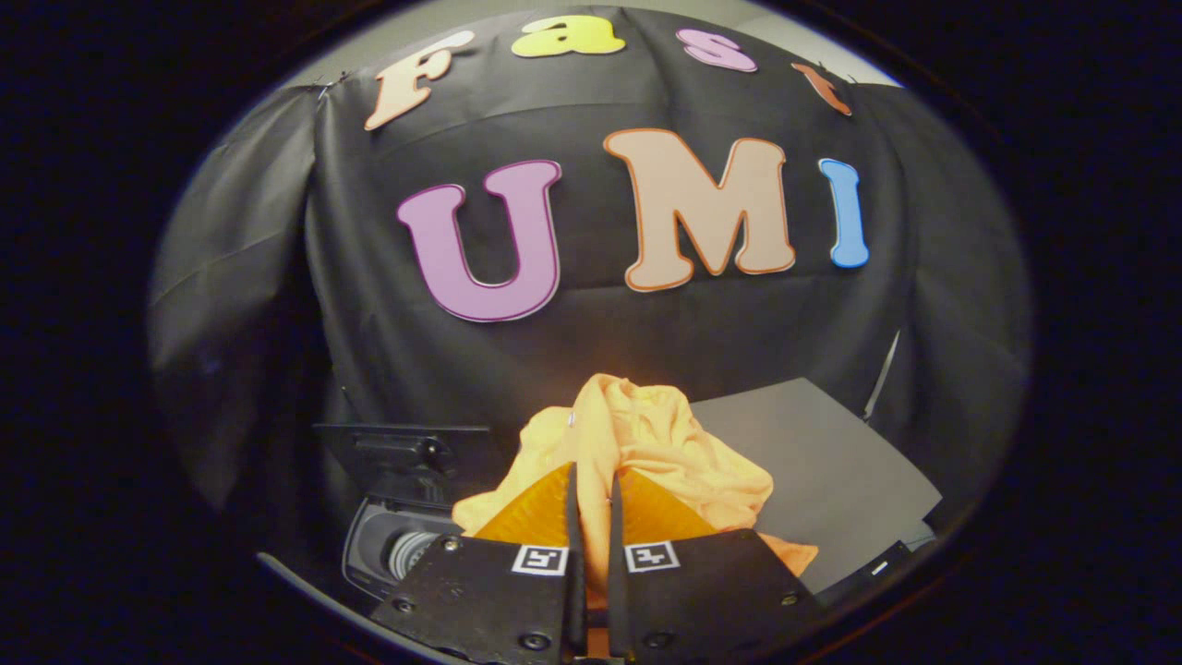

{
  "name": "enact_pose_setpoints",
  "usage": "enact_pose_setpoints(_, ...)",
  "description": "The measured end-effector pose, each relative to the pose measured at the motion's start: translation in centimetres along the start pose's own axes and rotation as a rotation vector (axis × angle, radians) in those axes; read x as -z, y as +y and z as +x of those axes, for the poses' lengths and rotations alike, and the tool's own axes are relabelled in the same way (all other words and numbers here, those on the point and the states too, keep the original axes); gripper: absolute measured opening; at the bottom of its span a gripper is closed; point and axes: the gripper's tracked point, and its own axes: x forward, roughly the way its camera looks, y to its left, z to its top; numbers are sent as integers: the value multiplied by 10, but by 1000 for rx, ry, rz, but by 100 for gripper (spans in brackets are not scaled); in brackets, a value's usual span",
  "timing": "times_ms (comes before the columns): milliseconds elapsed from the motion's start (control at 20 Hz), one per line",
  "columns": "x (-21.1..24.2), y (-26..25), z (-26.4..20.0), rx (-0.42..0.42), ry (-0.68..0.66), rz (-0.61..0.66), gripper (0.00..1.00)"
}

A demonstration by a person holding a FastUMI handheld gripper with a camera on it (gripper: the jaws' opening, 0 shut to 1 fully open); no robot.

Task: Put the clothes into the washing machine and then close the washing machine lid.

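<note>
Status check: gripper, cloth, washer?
Gripper shut on orange cloth, cloth bunched and held up between the fingers. Washer below and left, lid up, drum open. Nothing visible between cloth and drum.

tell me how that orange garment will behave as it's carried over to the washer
Likely floppy: the orange garment bunches in soft folds around the nearly closed tongs. Probably light, since a small pinch seems to hold it. Loose parts may drape and snag the washing machine rim.
</note>
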Motion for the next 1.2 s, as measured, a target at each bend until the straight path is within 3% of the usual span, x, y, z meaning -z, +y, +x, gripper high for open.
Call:
enact_pose_setpoints(300,3,97,-1,-151,31,-29,9)
enact_pose_setpoints(550,24,159,14,-221,62,-121,9)
enact_pose_setpoints(700,36,196,23,-272,79,-104,9)
enact_pose_setpoints(1200,84,254,65,-334,130,-73,9)
